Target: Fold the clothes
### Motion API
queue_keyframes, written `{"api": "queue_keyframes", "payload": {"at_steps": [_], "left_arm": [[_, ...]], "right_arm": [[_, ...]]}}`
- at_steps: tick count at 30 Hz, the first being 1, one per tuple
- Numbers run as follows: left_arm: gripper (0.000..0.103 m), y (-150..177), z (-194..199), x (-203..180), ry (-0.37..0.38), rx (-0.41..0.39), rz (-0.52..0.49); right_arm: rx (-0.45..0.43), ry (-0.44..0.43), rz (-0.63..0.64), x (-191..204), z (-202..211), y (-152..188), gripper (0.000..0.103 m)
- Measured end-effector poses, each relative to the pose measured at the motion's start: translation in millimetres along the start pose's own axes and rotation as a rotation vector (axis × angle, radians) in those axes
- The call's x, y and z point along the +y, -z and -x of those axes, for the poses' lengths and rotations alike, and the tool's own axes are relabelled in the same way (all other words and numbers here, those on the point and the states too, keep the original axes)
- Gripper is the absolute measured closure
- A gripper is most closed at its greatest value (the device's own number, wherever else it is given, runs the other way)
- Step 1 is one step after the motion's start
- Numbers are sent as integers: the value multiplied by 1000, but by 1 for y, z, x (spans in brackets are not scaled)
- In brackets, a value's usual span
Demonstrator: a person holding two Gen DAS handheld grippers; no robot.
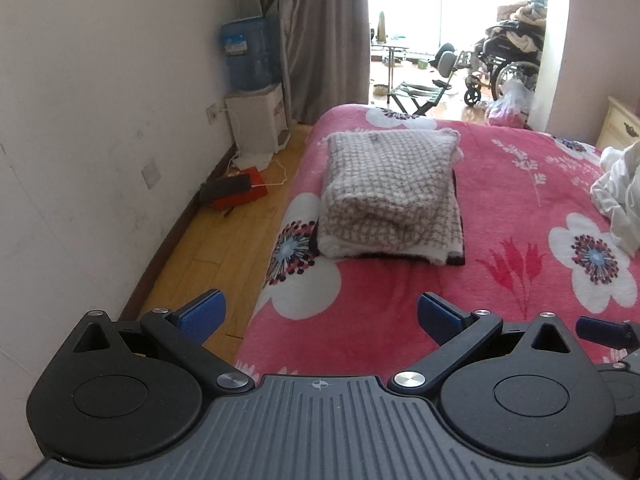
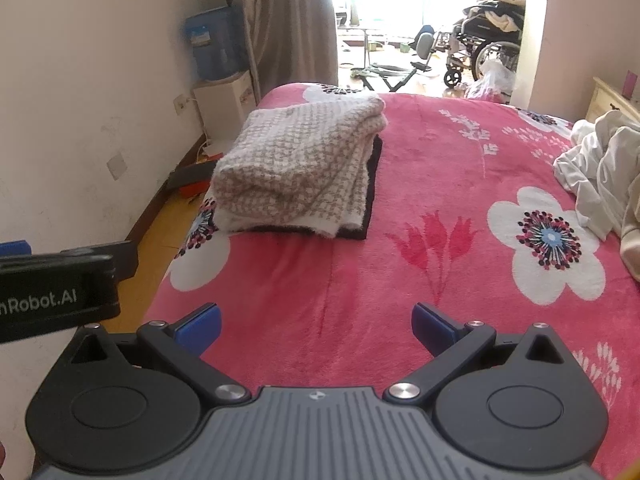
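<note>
A water dispenser (image 1: 260, 120) is standing against the wall (image 1: 100, 120), carrying a blue bottle (image 1: 246, 56) on top. A grey curtain (image 1: 320, 32) is hanging just beside it. A red box (image 1: 236, 194) is lying on the wooden floor (image 1: 208, 256) near the wall. A wheelchair (image 1: 508, 64) is sitting in the bright doorway beyond, holding piled fabric.

One pink floral blanket (image 1: 500, 208) carries one folded houndstooth garment (image 1: 394, 196) lying on one dark folded garment (image 2: 370, 184) near its left edge, plus one crumpled white pile (image 2: 600, 168) at its right edge.
</note>
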State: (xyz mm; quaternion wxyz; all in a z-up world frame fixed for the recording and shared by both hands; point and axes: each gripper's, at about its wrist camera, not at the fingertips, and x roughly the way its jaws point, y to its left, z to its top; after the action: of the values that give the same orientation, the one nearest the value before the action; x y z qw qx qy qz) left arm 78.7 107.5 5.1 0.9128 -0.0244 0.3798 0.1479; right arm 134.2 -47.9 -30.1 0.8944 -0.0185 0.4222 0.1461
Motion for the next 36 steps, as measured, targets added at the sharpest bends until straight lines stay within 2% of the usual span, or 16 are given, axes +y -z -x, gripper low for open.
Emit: {"api": "queue_keyframes", "payload": {"at_steps": [11,36], "left_arm": [[0,1,0,6,44,-24,30],[0,2,-1,12,57,-28,43]], "right_arm": [[-15,43,21,8,-1,-1,0],[-16,40,46,17,-1,0,0]]}}
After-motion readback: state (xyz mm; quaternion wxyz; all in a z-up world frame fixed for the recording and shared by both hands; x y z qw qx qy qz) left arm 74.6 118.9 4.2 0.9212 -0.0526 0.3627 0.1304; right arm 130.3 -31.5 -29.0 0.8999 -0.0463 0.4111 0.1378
